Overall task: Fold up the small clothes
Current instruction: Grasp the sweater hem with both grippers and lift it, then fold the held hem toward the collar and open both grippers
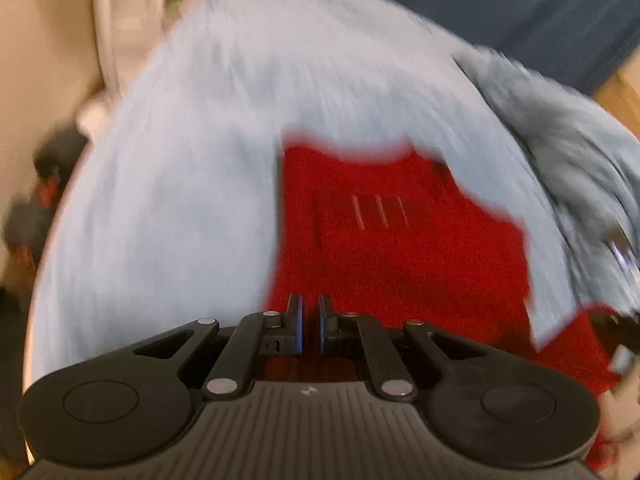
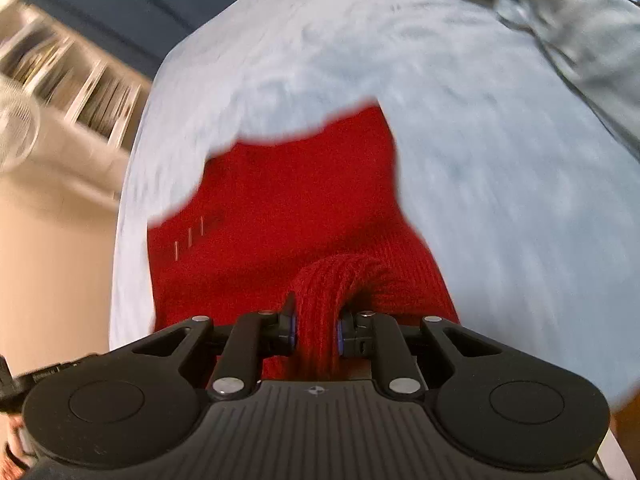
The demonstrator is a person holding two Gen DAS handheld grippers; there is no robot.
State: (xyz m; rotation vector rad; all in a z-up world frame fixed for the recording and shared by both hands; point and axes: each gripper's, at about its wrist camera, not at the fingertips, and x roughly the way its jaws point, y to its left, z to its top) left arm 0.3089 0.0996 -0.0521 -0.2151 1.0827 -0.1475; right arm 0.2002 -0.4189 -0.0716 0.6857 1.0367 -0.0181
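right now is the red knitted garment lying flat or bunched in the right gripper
Bunched: a gathered ridge of the red knitted garment sits clamped in the right gripper, while the rest lies on the pale blue sheet.

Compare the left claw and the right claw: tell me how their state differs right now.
The right claw is clamped on a bunched fold of the red knit garment; the left claw shows only a narrow gap, with no cloth visible between its fingers. The right claw's fingers sit wider apart, spread by the fabric, while the left claw's are nearly together. Both hover over the same red garment on the light blue cloth.
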